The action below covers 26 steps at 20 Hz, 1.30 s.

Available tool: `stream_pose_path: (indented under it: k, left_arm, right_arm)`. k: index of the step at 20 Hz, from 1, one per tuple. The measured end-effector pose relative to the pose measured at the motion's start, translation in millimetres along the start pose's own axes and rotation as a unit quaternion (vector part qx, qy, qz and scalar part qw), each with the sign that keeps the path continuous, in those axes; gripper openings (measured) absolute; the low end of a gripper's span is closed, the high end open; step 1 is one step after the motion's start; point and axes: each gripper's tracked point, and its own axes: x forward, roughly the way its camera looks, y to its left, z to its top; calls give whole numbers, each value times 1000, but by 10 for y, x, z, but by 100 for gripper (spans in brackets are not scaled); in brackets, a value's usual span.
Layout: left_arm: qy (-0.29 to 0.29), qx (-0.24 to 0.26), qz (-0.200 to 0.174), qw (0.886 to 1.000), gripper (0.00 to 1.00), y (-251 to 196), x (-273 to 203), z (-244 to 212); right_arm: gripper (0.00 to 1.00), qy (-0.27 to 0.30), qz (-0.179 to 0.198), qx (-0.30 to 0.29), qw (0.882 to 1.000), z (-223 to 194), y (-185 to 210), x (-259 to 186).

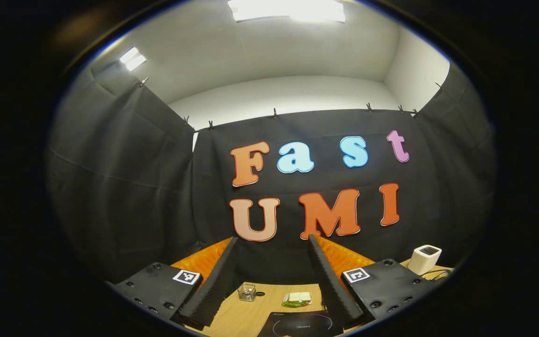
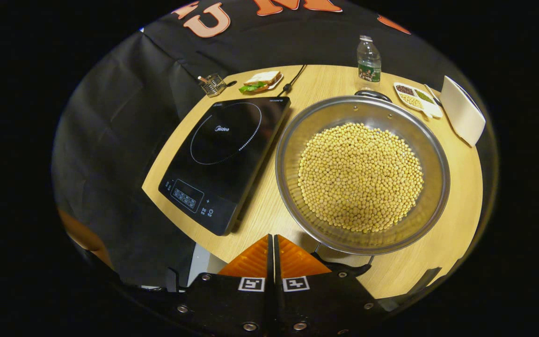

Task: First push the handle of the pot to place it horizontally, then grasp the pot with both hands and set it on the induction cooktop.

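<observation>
The right gripper (image 2: pixel 273 243) is pressed closed on nothing, above the desk (image 2: pixel 456 187) edge near the pot (image 2: pixel 362 175) of beans. The pot sits just beside the induction cooktop (image 2: pixel 225 159). The left gripper (image 1: pixel 272 262) is spread wide, raised toward the wall.

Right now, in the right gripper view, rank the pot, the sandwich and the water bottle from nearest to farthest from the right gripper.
1. Pot, just ahead of the right gripper, slightly right.
2. Sandwich and water bottle, both at the table's far edge, too close to call.

Bright ceiling panels (image 1: pixel 288 9) overhead; sharp focus; strong fisheye bending at edges.
</observation>
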Motion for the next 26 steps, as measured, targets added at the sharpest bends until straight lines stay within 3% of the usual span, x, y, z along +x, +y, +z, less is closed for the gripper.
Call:
stream_pose_path:
  k: [3,4,7,9,11,16,26]
  left_arm:
    - [11,3,1,1000,92,-1,66,-105]
    - [15,2,1,1000,98,-5,80,-136]
    - [25,1,-2,1000,98,-21,140,-221]
    - [32,0,-4,999,92,-45,184,-283]
    - [38,-2,-7,999,98,-58,214,-345]
    - [46,-5,-2,999,98,3,307,-451]
    - [53,-17,-12,998,97,-96,389,-564]
  right_arm:
    - [0,14,-6,9,1000,-36,-61,117]
    - [0,14,-9,11,1000,-17,-97,148]
    - [0,22,-13,20,999,-33,-150,200]
    - [0,28,-9,21,999,-56,-152,230]
    - [0,29,-10,24,999,-67,-174,235]
    - [0,31,-10,55,998,-166,-364,126]
    - [0,23,-88,88,992,-234,-1201,-72]
